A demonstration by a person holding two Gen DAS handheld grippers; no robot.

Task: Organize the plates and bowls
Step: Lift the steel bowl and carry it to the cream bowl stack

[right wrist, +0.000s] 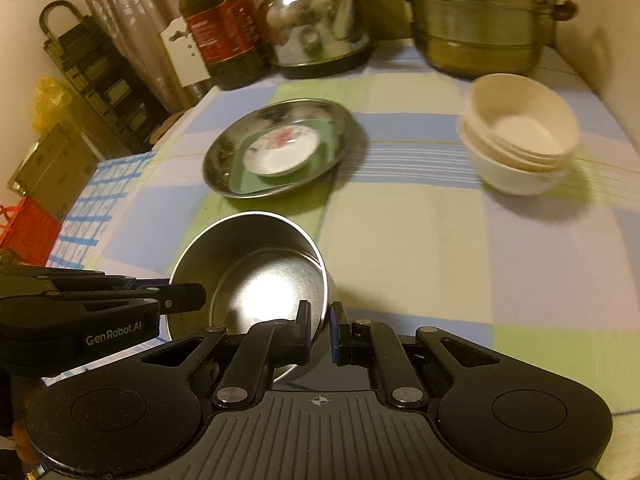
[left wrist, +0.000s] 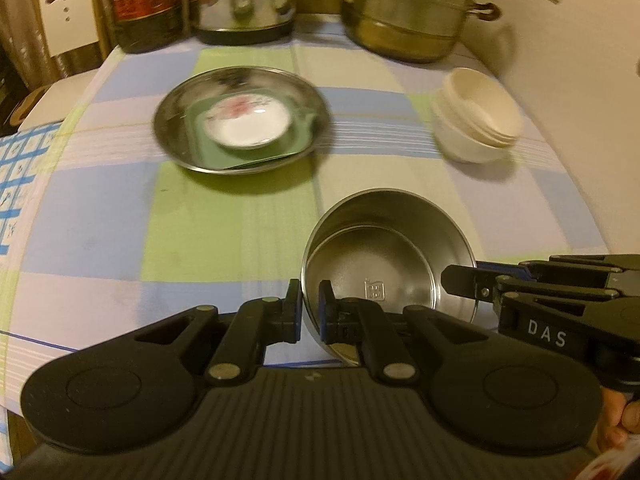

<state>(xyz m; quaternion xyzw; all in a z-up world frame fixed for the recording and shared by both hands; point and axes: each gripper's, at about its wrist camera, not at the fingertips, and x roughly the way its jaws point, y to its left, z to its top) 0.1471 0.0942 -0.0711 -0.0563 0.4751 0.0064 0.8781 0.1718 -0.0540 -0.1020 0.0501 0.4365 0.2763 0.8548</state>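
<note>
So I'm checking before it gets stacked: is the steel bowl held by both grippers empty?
Empty. The steel bowl shows only bare shiny metal inside, in both views, with each gripper's fingers clamped on its rim.

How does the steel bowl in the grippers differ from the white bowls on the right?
The steel bowl is shiny metal, single and held tilted by both grippers; the white bowls are matte, stacked and rest on the tablecloth. The steel bowl looks wider. Both look empty.
</note>
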